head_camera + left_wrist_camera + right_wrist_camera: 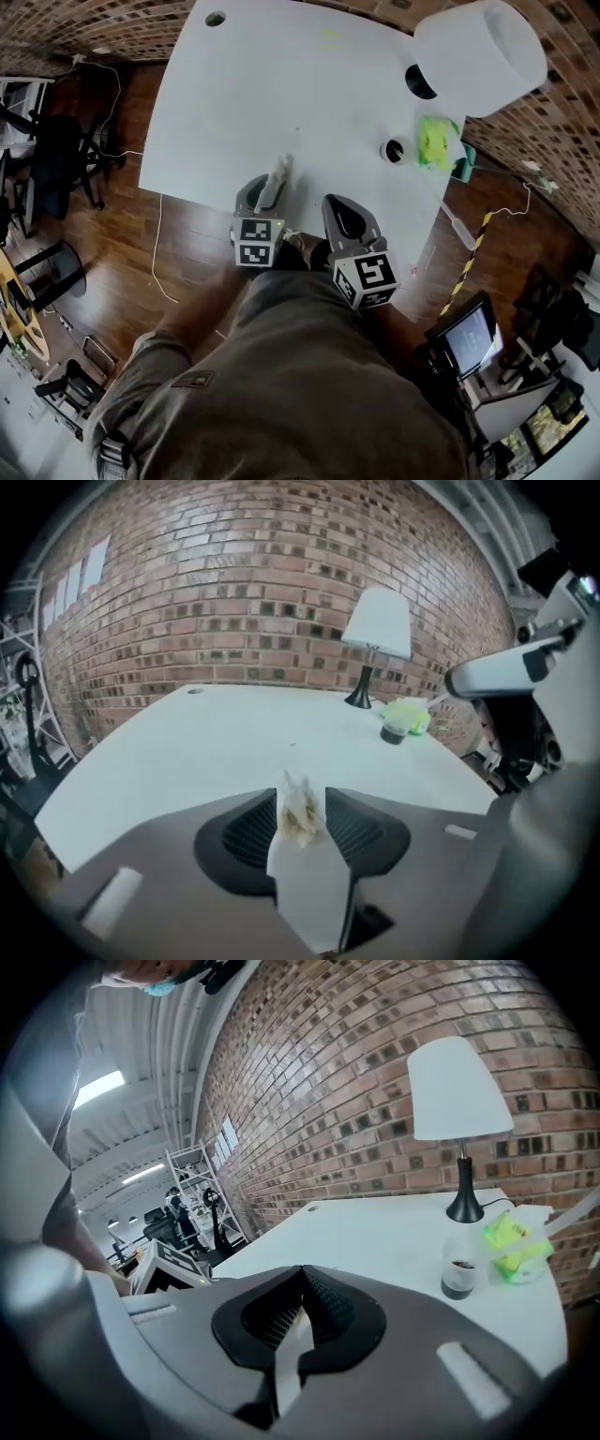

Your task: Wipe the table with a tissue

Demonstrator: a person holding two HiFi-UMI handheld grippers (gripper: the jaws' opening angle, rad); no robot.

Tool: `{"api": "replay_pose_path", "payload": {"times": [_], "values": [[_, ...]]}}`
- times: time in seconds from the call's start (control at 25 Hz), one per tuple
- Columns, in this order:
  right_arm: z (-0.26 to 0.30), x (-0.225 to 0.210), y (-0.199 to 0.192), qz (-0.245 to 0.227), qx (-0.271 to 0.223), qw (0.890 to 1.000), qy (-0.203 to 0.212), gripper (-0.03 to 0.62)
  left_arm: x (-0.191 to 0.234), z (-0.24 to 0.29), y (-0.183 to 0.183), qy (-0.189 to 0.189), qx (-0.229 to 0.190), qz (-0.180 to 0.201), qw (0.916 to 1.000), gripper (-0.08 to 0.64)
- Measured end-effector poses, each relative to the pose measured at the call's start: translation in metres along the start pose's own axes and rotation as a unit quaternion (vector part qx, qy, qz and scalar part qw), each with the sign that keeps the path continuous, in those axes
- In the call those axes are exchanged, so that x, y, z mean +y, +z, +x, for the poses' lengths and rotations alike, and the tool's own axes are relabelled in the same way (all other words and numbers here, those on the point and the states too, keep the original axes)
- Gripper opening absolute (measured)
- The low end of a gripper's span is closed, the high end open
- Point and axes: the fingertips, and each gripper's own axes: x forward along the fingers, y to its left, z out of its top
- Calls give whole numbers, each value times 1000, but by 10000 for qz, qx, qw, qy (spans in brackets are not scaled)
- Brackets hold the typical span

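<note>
Left gripper view: left gripper [302,797] jaws were pinched narrowly on the tissue [300,816]. Its stained tip stuck out at 12 o'clock, over the table [187,752] near edge. Right gripper [302,1271] was closed, empty. Tissue judged light, limp, tear-prone; best held at the bunched root. Tissue-table contact could not be told.

Smooth matt table [281,103], crumpled paper tissue [300,810], rough brick wall [234,592], glossy wood floor [112,253].
</note>
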Motion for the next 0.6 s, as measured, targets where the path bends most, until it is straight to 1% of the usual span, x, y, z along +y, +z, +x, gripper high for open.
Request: {"api": "replay_pose_path", "payload": {"times": [0.08,0.2,0.24,0.28,0.36,0.4,0.6], "values": [[2,-4,-1,56,39,10000,-14,11,3,10,-6,104,211,138,9996,163],[3,-7,-2,128,88,9999,-30,11,6,21,-17,163,505,262,9982,163],[4,-8,-1,132,97,9999,-25,11,6,24,-18,172,560,276,9979,158],[4,-8,0,123,105,9999,-14,11,6,25,-19,175,600,279,9977,136],[5,-11,1,118,96,9999,-4,11,3,27,-22,165,645,258,9974,82],[5,-12,1,122,85,9999,-4,11,1,28,-22,163,644,240,9975,67],[4,-15,9,85,70,9999,31,11,4,26,-12,181,569,122,9981,48]]}}
